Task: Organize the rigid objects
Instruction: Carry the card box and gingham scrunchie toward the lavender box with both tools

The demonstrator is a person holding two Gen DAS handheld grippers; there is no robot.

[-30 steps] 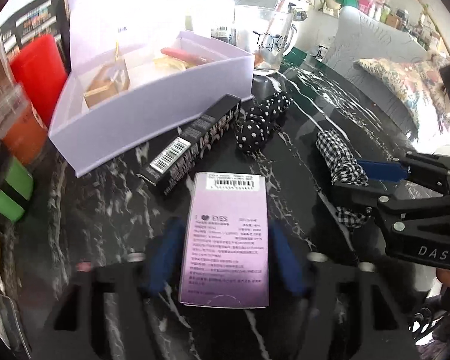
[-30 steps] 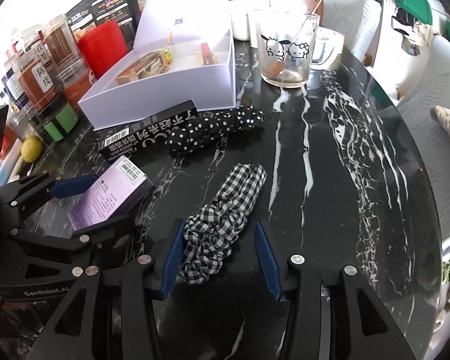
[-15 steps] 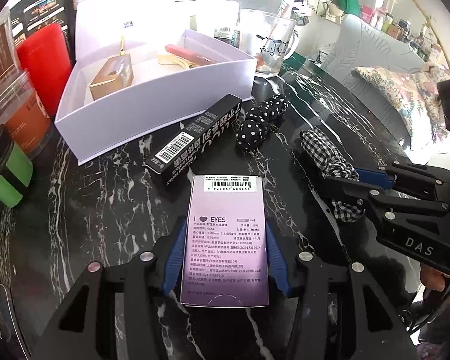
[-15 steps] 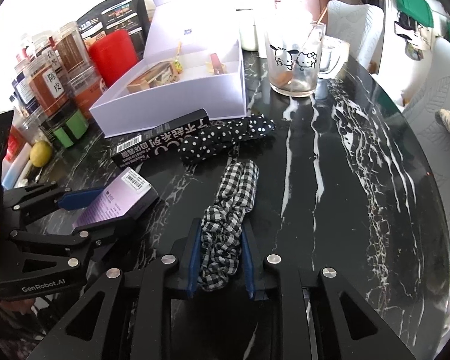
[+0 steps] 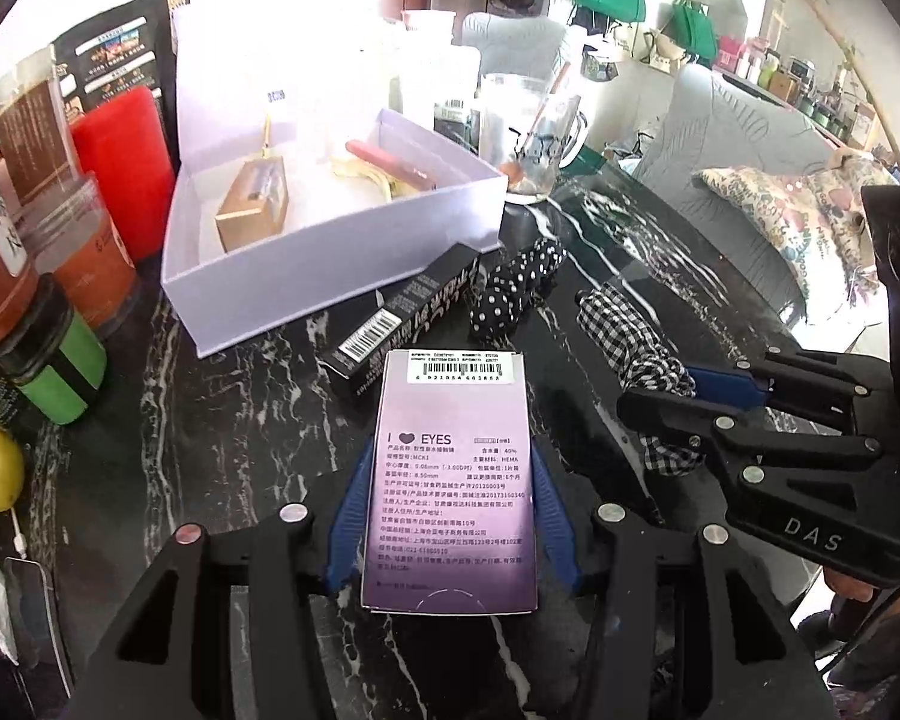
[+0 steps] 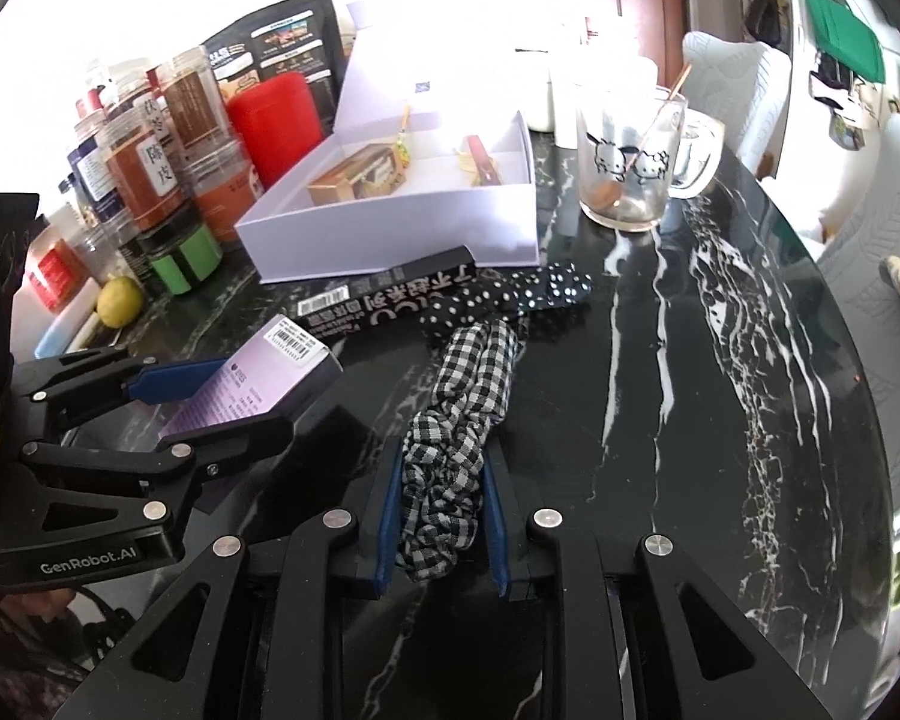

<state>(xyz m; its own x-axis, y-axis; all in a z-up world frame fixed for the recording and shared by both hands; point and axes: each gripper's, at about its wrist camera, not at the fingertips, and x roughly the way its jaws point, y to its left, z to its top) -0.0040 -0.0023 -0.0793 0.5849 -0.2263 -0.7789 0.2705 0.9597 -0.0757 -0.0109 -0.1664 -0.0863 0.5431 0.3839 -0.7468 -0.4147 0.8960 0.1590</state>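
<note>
Both grippers loaded: left gripper (image 5: 447,525) clamps purple carton (image 5: 453,480), right gripper (image 6: 441,516) pinches checked scrunchie (image 6: 456,438); carry level toward lavender box (image 5: 330,264), eleven o'clock.

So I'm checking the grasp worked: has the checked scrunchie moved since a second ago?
Yes. The checked scrunchie got squeezed as the right gripper has just been closing on it, and its far end now lies closer to the dotted scrunchie.
</note>
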